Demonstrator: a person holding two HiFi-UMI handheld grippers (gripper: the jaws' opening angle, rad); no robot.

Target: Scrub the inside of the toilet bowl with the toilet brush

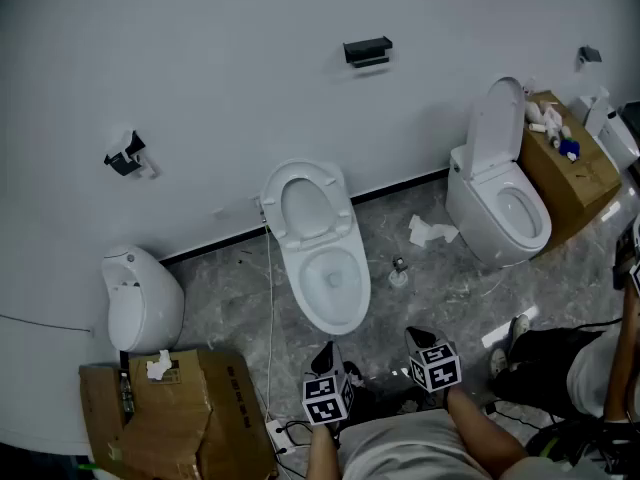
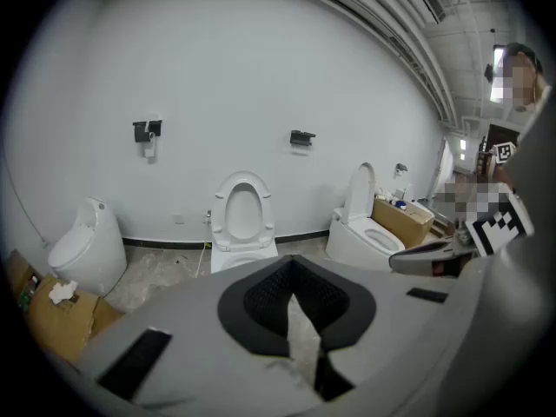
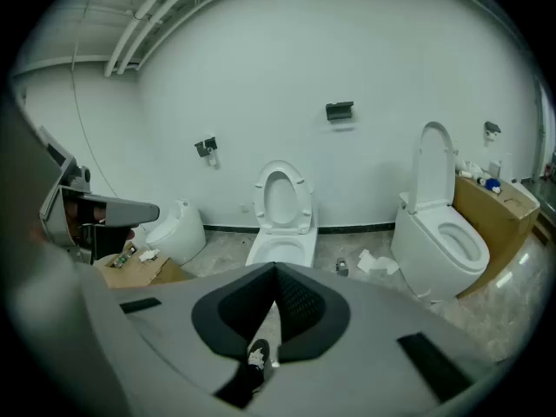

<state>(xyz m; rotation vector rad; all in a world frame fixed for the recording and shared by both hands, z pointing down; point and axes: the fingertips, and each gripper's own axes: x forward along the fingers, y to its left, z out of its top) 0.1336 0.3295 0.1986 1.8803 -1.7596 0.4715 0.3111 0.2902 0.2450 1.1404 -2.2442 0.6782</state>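
Left gripper (image 2: 291, 278) and right gripper (image 3: 276, 274), both closed and empty, short of the toilet bowl (image 1: 333, 318).

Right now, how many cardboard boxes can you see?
2. The left box sits at the lower left; the right box stands beside the right toilet. Others may be out of view.

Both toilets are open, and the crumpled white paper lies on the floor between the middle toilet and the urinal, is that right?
Not quite. The crumpled white paper lies between the middle toilet and the right-hand toilet, not toward the urinal. The head view shows this. Both toilets are indeed open.
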